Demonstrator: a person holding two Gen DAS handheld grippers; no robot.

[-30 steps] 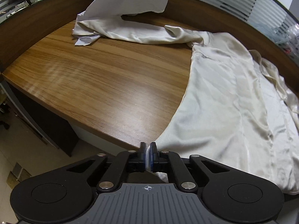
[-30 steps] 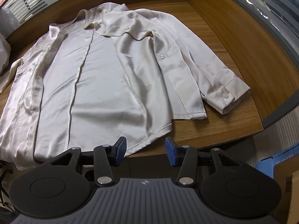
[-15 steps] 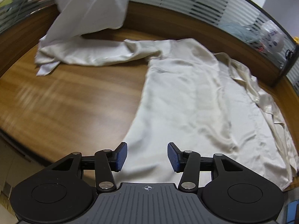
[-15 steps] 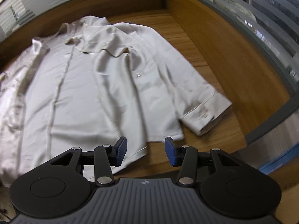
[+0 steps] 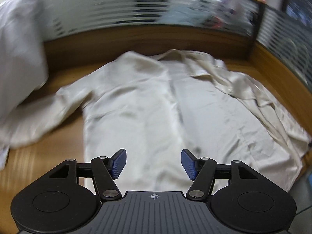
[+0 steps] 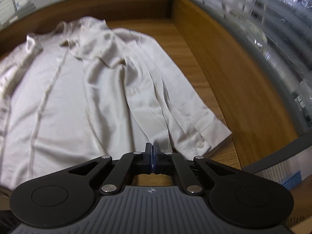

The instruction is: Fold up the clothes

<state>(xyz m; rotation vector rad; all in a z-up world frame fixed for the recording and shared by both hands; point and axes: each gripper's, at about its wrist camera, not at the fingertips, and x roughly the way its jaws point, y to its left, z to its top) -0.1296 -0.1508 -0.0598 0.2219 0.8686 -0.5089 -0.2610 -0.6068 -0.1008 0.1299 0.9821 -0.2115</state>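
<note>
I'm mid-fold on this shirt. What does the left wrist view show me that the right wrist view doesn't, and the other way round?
Only the left wrist view: the left gripper, open above the lower part of the shirt, the outstretched sleeve, and a blurred white cloth at the far left.

Only the right wrist view: the right gripper, shut on the shirt's hem edge, and the buttoned cuff of the folded-in sleeve.

Both: the cream shirt spread on the wooden table, collar away from the cameras.

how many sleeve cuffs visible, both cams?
1 clear: the buttoned cuff ends the folded-in sleeve near the table's right edge, just right of the shut right gripper. The other sleeve's end is blurred and cut off.
</note>
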